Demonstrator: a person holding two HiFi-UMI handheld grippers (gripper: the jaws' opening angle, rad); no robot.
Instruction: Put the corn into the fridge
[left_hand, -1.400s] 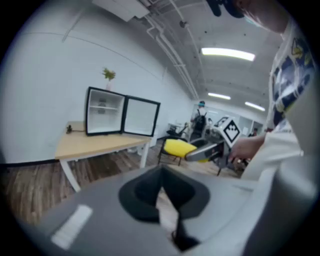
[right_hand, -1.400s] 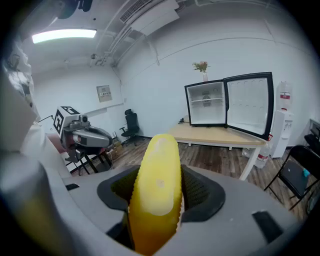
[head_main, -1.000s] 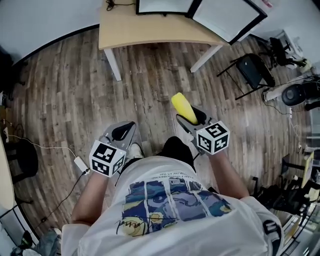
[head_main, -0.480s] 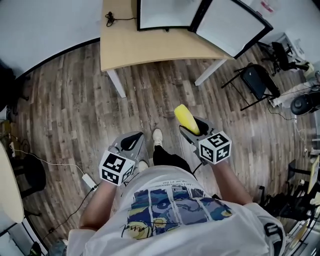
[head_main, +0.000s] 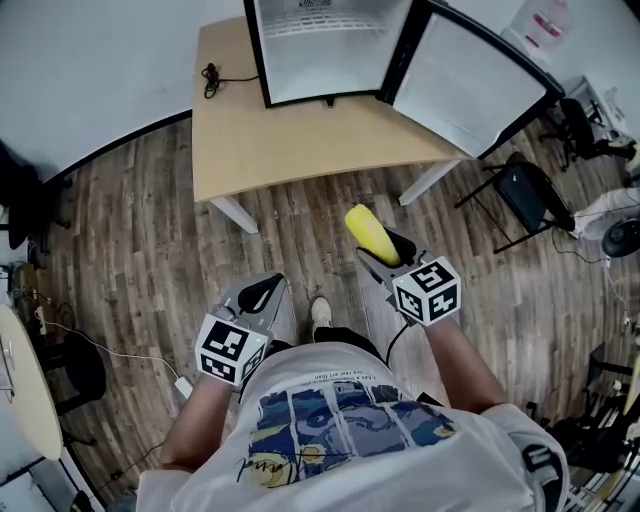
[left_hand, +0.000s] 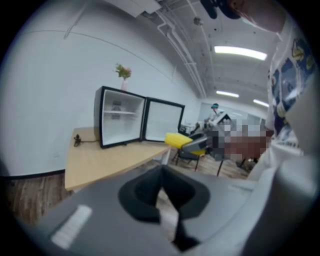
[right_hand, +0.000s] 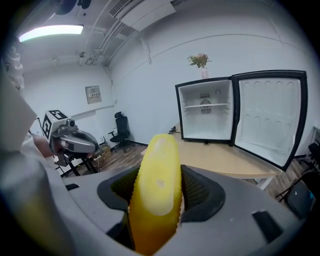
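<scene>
In the head view, the right gripper is clamping the corn by its lower part. This is leaving the blunt yellow end poking forward and up, so that end can enter the cabinet first. The cob is hanging over the wooden floor, just short of the table's near edge. The fridge is sitting at the table's far edge with its door swinging wide to the right, past the table's right corner. Its white inside is therefore facing the person, and nothing is blocking the way in. The left gripper is riding low beside the person's body, out of the carrying hand's path, as this step is asking nothing of it.

In the left gripper view, its jaws seem to be meeting at the tips with nothing between them, though the picture is soft there. Beyond them, the corn is showing in the other claw in front of the table's near right corner.

In the right gripper view, the ribbed pads are pressing on both flanks of the cob, which is rising between them and aiming at the open cabinet. A shelf is crossing the fridge's upper part, and a small vase of flowers is standing on its top. Judging by this, the carry is under way and the corn is not yet inside; the next reach is going to have to cross the whole table top
</scene>
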